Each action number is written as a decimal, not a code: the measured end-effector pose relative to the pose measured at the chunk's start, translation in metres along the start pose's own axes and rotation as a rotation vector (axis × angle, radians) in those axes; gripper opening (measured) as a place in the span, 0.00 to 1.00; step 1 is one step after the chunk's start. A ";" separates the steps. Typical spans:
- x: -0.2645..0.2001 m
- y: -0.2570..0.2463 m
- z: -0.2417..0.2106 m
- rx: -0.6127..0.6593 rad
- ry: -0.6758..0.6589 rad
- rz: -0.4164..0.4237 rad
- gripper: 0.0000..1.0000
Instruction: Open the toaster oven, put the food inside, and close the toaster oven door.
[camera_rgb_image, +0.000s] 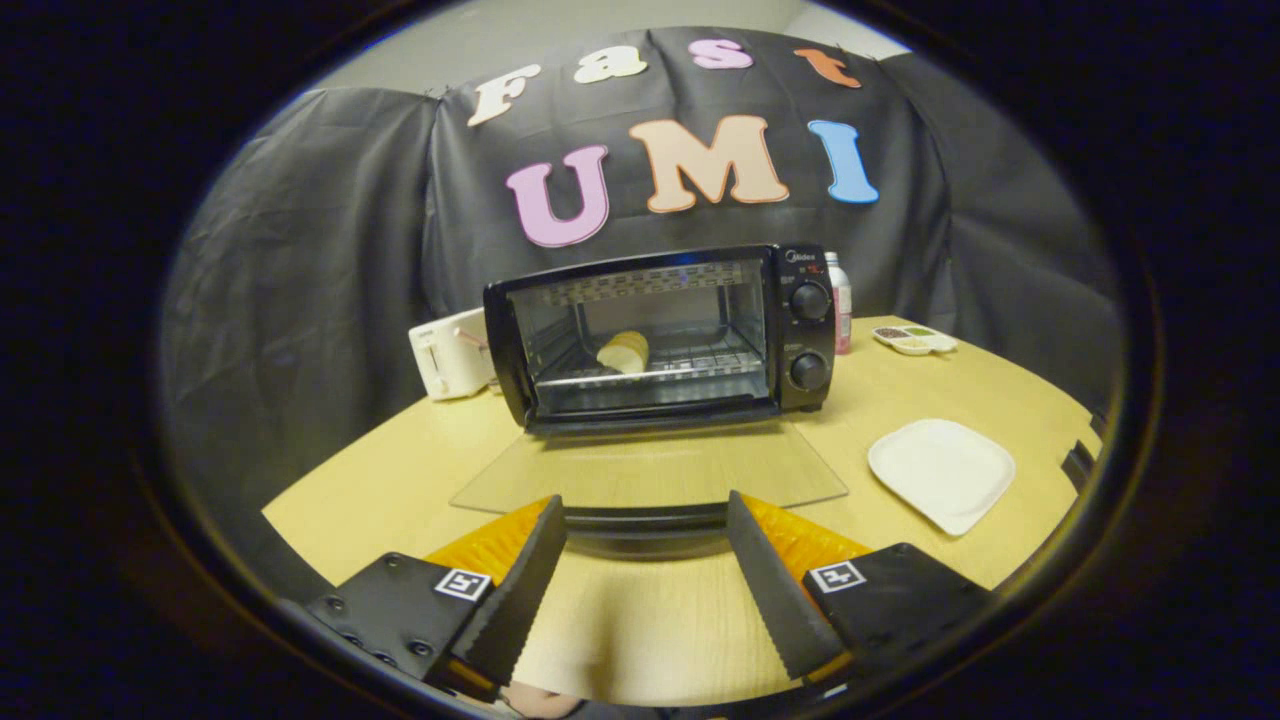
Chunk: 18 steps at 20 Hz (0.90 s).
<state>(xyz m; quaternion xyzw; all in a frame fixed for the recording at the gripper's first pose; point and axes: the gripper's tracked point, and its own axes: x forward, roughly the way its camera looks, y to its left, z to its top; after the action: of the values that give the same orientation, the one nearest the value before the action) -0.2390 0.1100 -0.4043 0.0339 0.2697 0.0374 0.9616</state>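
A black toaster oven (670, 335) stands on the wooden table (620, 610) beyond my fingers. Its glass door (650, 470) lies folded down flat toward me, with the dark handle bar (645, 520) at its near edge. A pale piece of bread (624, 351) rests on the wire rack inside the oven. My gripper (645, 525) is open, its two serrated black fingers (525, 580) spread on either side of the door handle, which sits just between the fingertips. Neither finger presses on it.
A white square plate (942, 472) lies on the table right of the door. A white toaster (450, 353) stands left of the oven. Behind the oven's right side are a pink bottle (840, 300) and a small divided dish (913, 340).
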 end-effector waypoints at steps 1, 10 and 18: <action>0.000 0.000 -0.008 -0.015 0.014 -0.005 0.89; 0.013 -0.010 -0.026 -0.043 0.024 -0.069 0.99; 0.011 -0.001 0.014 -0.091 -0.098 -0.068 0.98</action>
<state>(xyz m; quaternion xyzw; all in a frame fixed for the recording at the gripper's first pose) -0.2225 0.1098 -0.3976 -0.0171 0.2214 0.0151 0.9749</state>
